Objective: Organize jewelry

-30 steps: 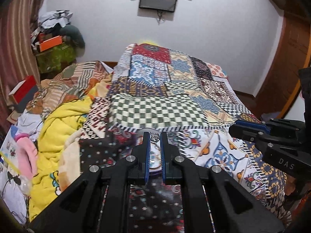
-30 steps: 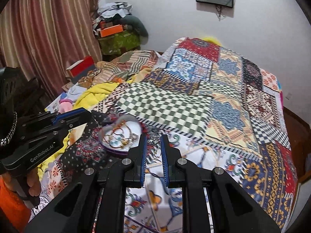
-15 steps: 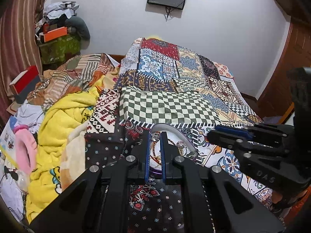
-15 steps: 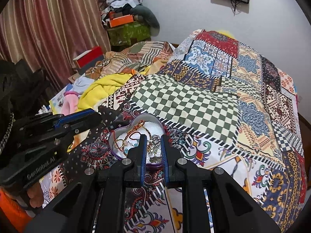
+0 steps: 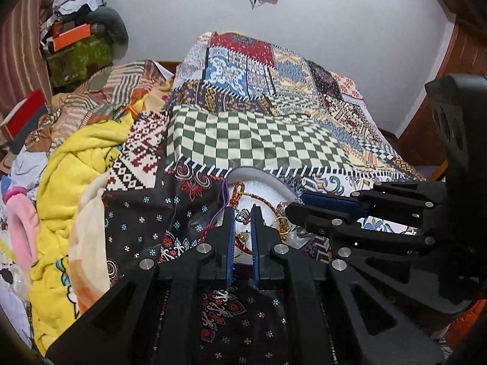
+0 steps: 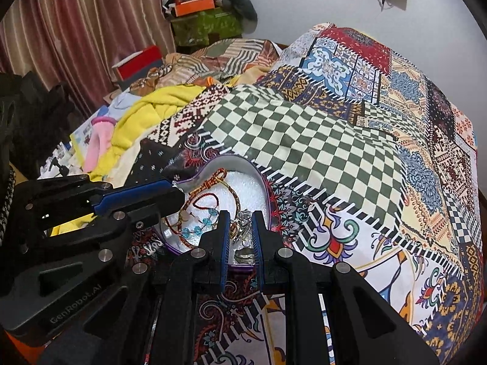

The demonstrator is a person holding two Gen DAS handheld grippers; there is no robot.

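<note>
From your left wrist camera, the heart-shaped tin (image 5: 258, 174) sits on the patchwork bedspread (image 5: 258, 140), and everything else is best placed against it. Your left gripper (image 5: 243, 217) hangs over the tin's near edge, jaws narrowed to a slim gap with a small silver crown charm (image 5: 242, 213) between the tips; it looks pinched, though you cannot tell whether the pads truly bear on it. A red and gold cord (image 5: 252, 196) lies across the white lining beyond. Your right gripper (image 5: 296, 208) reaches in from the tin's right side, tips over the rim. That crowds the right; to the tin's left and beyond it the cloth lies open, until the yellow blanket (image 5: 79, 164) well to the left

From your right wrist camera, the tin (image 6: 261, 182) shows its full heart outline, purple-rimmed, jewelry gathered inside so that pieces stay together. Your right gripper (image 6: 240, 223) stands over the tin's near lobe, jaws slightly parted around a tangle of silver pieces (image 6: 243, 217); whether it grips them you cannot tell. Blue beads (image 6: 199, 216) and a red bead loop (image 6: 202, 197) lie in the tin's left half, under your left gripper (image 6: 179, 194), whose tip rests over the left rim. The way out is up, or right of the tin over flat cloth
</note>
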